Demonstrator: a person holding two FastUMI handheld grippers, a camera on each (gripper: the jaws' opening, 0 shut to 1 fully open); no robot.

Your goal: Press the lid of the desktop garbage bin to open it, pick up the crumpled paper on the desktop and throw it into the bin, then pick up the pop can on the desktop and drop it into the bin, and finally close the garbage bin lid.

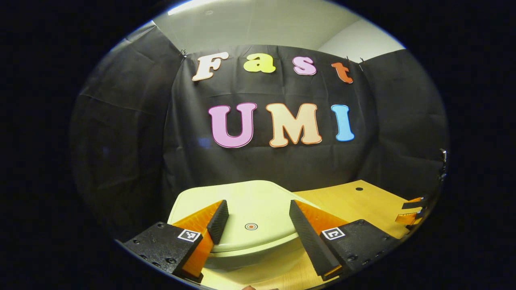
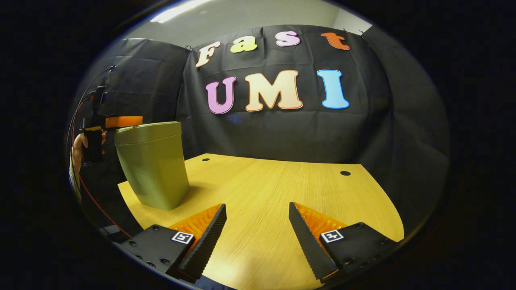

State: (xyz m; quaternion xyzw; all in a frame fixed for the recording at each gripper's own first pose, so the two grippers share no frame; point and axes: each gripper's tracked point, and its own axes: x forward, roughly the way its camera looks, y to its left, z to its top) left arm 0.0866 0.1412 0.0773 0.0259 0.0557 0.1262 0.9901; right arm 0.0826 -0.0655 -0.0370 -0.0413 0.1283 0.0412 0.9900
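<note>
Hovering over the closed lid [image 1: 250, 209], left gripper [image 1: 254, 219] jaws released; an off-centre press on it could tip the bin [image 2: 155, 165].

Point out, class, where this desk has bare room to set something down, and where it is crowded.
Free: the wide wooden desktop between the bin and the right gripper, back to the booth wall. Crowded: the left end, where the left gripper hangs open over the bin's shut lid.
</note>
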